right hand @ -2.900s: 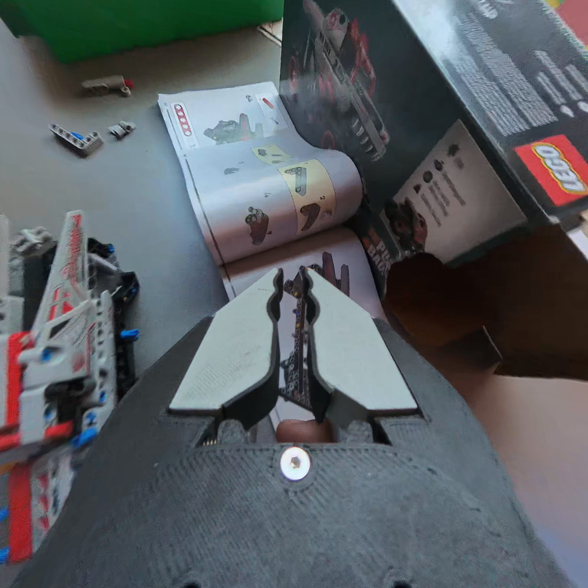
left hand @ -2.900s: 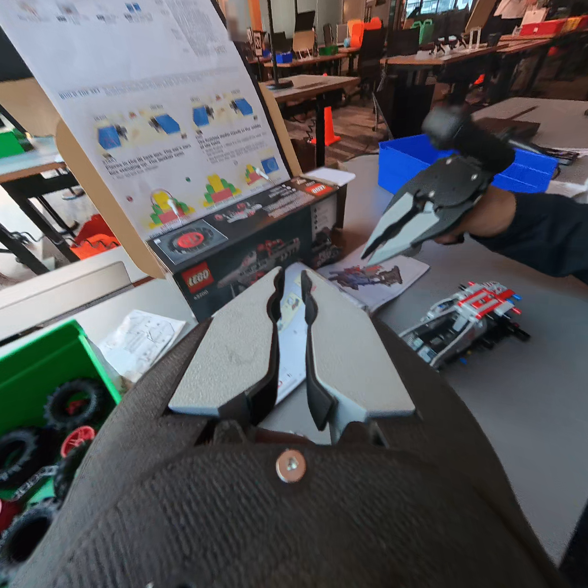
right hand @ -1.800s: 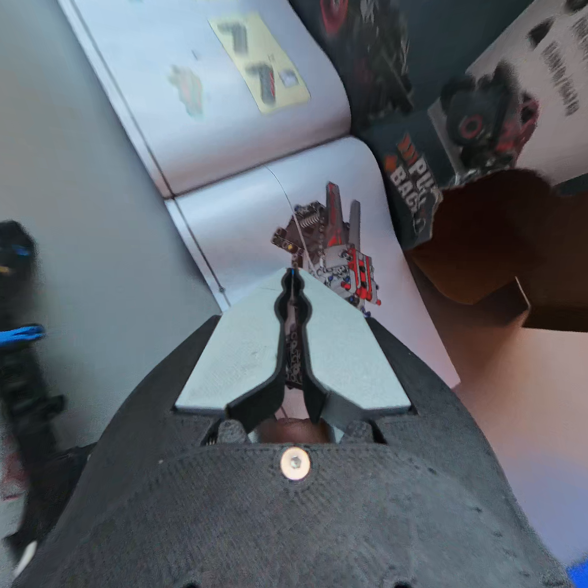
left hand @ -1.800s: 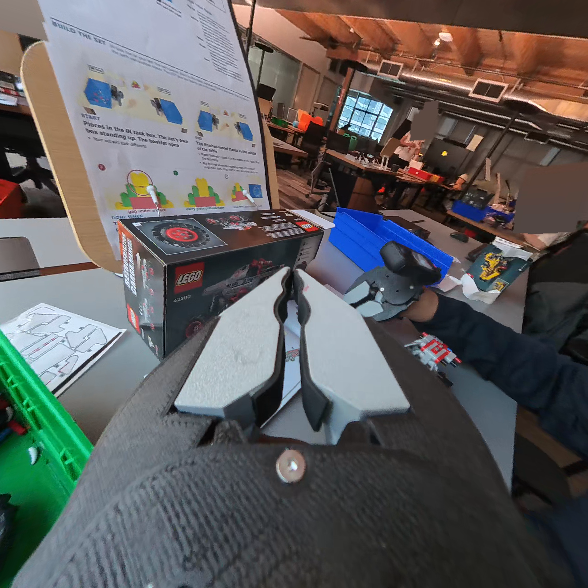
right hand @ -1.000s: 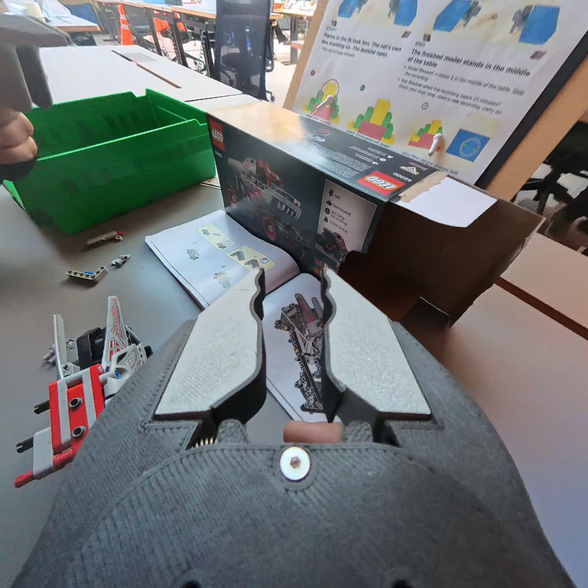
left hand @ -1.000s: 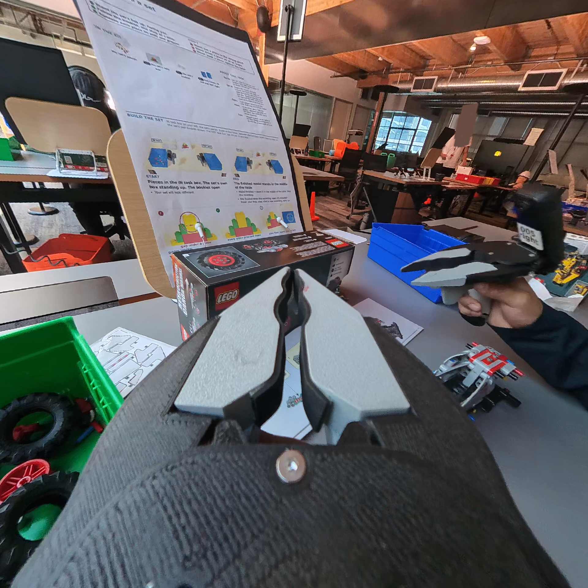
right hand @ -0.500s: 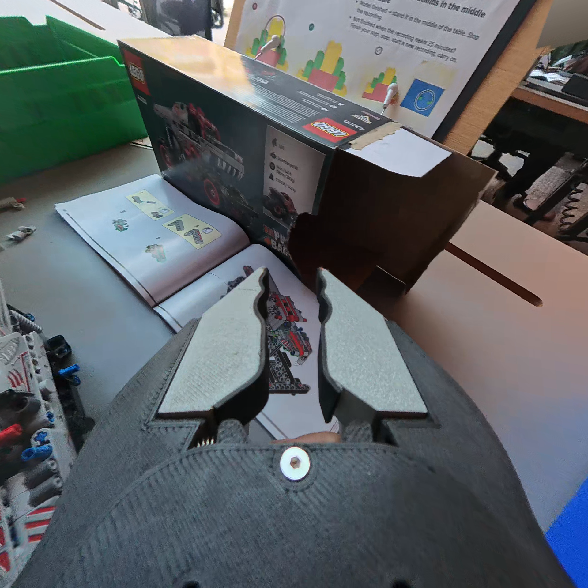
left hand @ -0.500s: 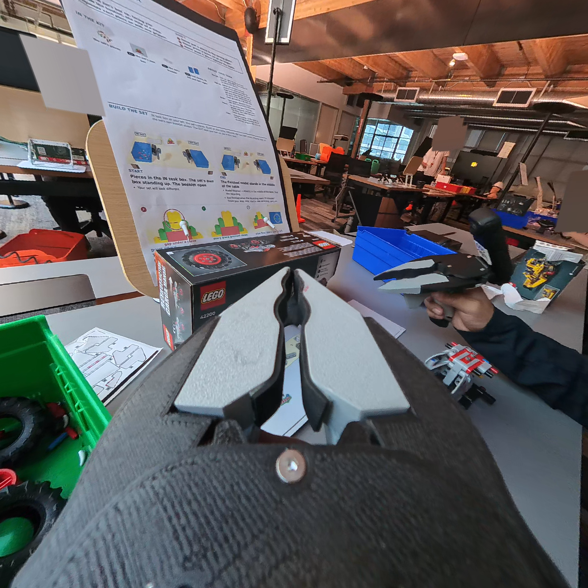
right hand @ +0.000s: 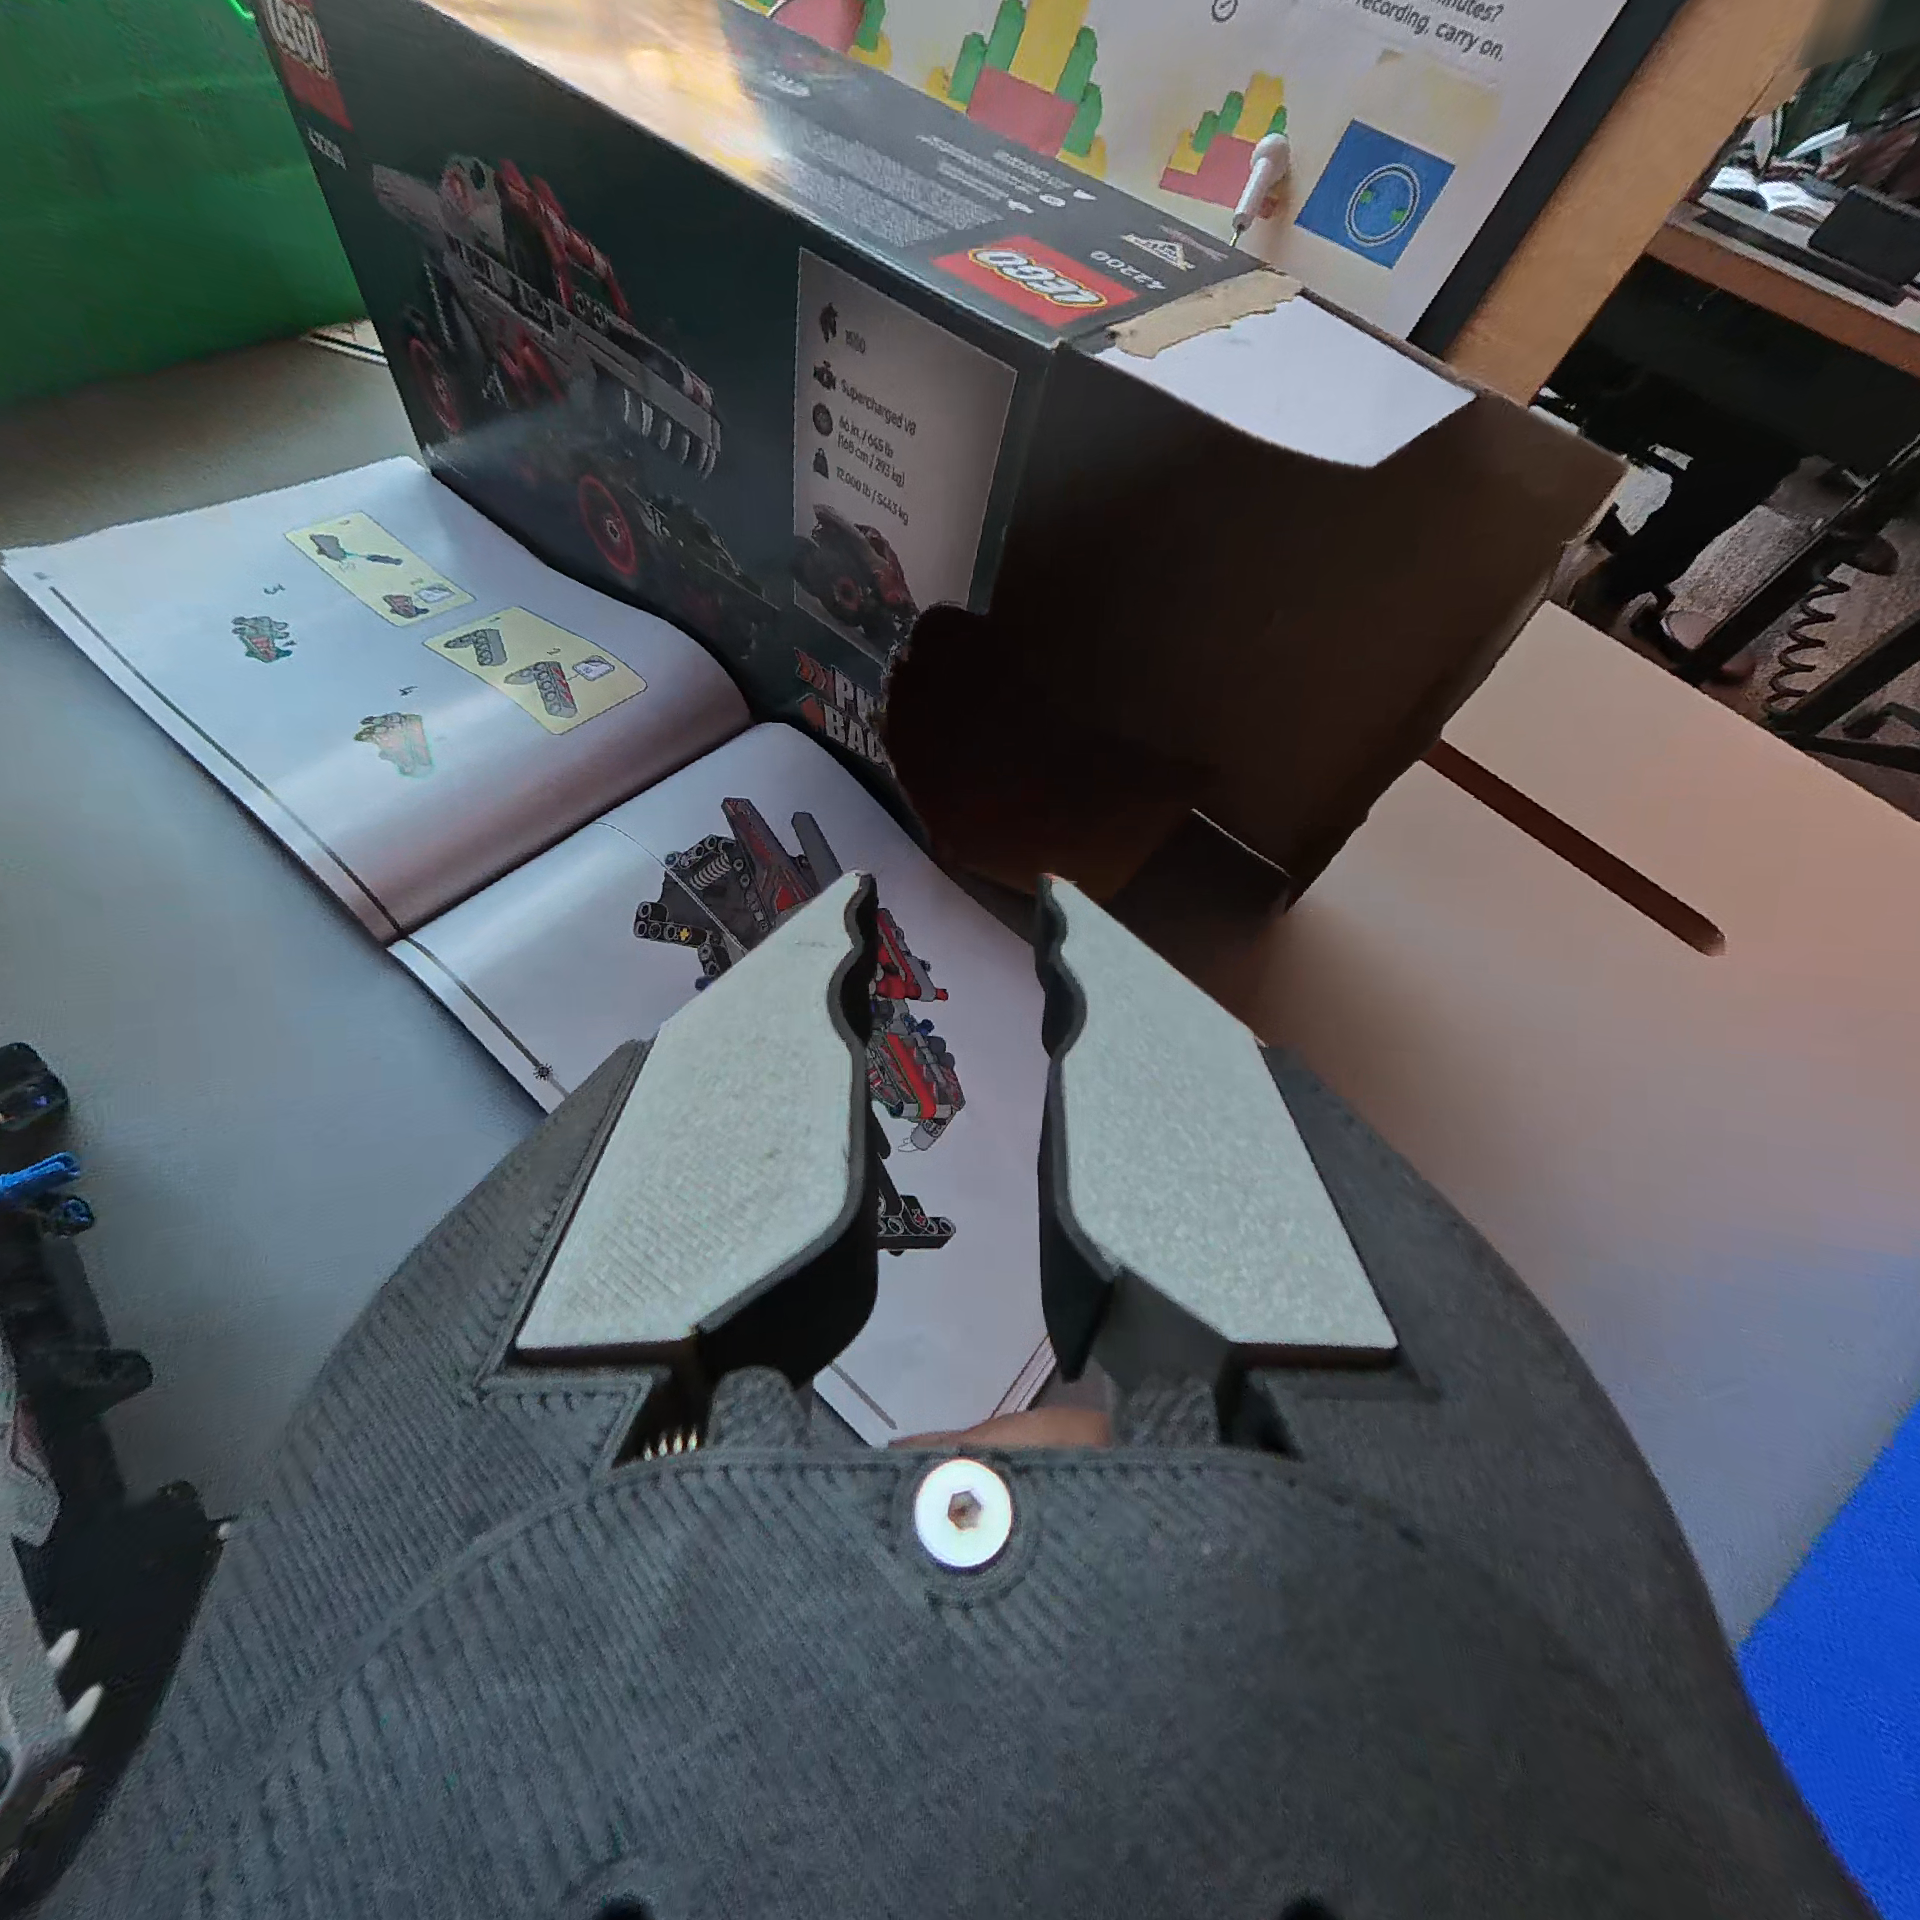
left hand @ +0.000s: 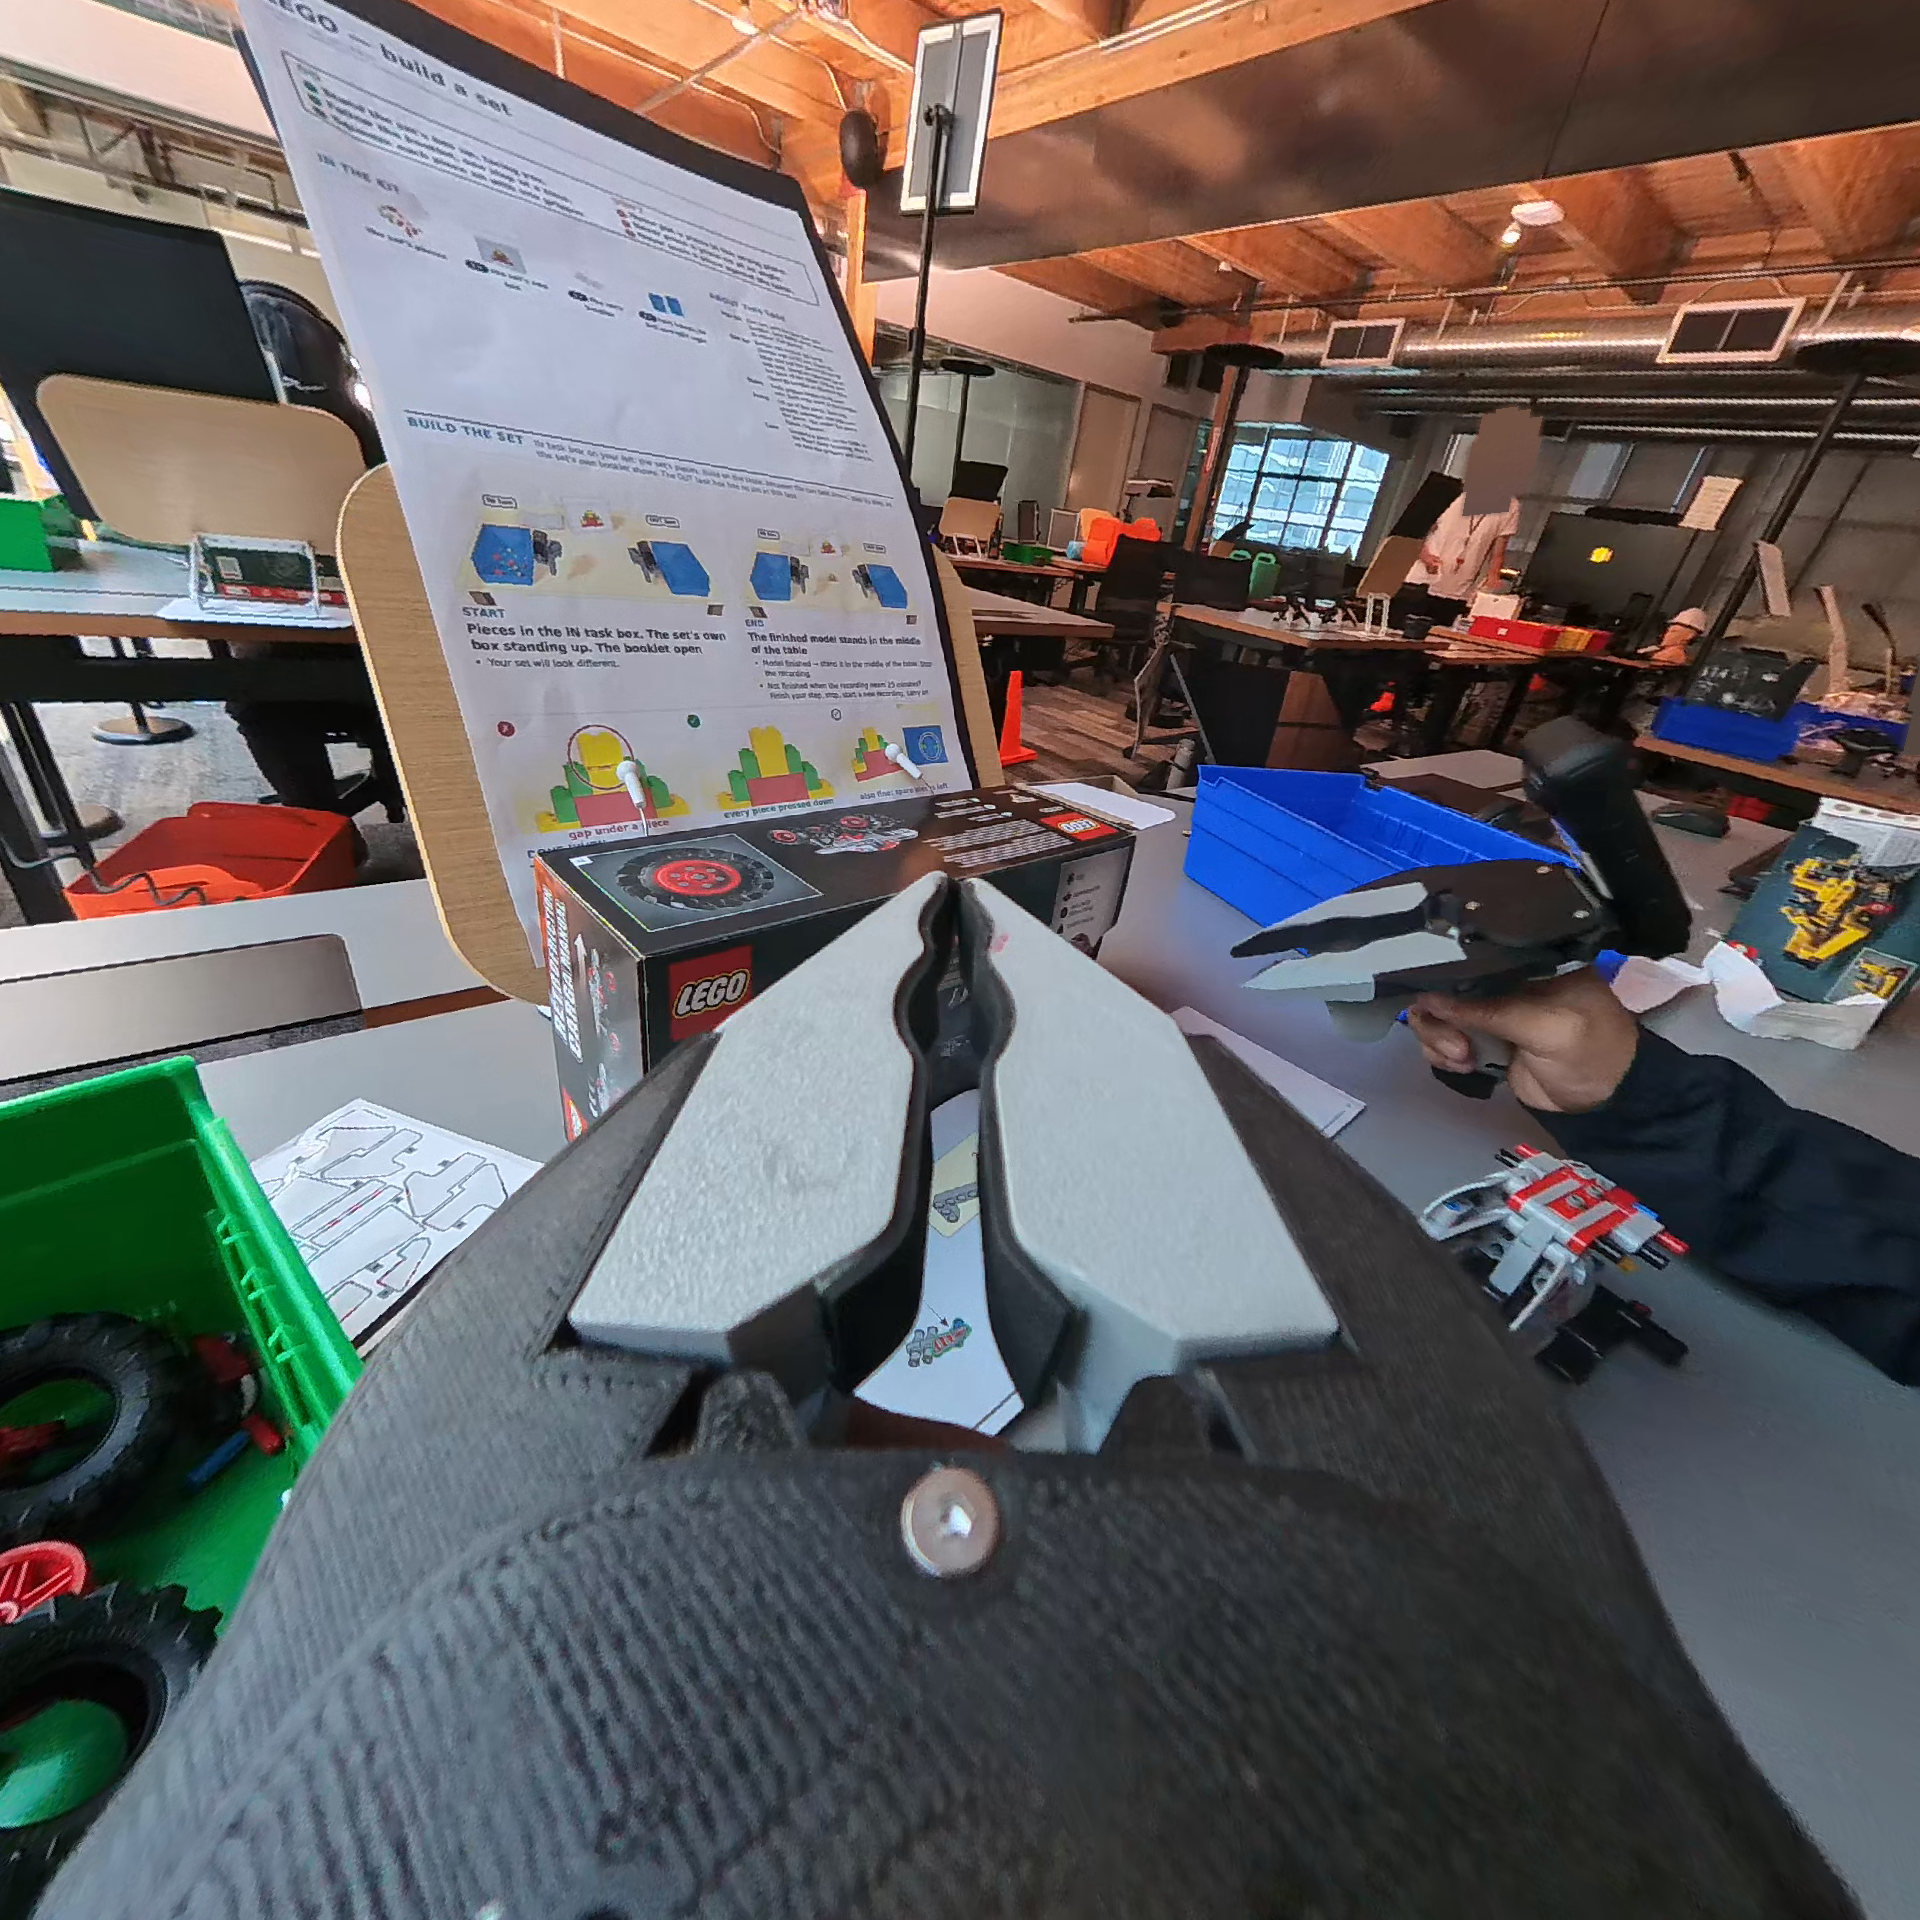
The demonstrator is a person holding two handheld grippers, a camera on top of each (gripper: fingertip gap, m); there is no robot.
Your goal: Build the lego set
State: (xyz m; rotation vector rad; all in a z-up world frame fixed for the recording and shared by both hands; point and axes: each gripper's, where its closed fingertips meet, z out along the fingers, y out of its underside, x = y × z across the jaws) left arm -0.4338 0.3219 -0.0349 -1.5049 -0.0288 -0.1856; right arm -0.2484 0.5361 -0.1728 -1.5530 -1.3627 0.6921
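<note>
Lego model (left hand: 1548, 1242), half-built in grey, red and black, sat on the grey table (left hand: 1714, 1558) below my right gripper (left hand: 1262, 961). I judged it light and rigid but brittle at its joints and protruding blue pins, best gripped across the solid chassis rather than by the thin angled panels. My right gripper (right hand: 951, 904) hung over the open booklet (right hand: 540, 831), jaws parted by a clear gap and holding nothing, touching nothing. My left gripper (left hand: 951, 904) hovered above the table with jaws closed to a sliver, tips nearly meeting, empty. Tyres (left hand: 88, 1397) lay in the green bin (left hand: 135, 1195) at my left. Beyond stood the set's box (left hand: 831, 925), one end open, and behind it an instruction sheet (left hand: 623, 499).
</note>
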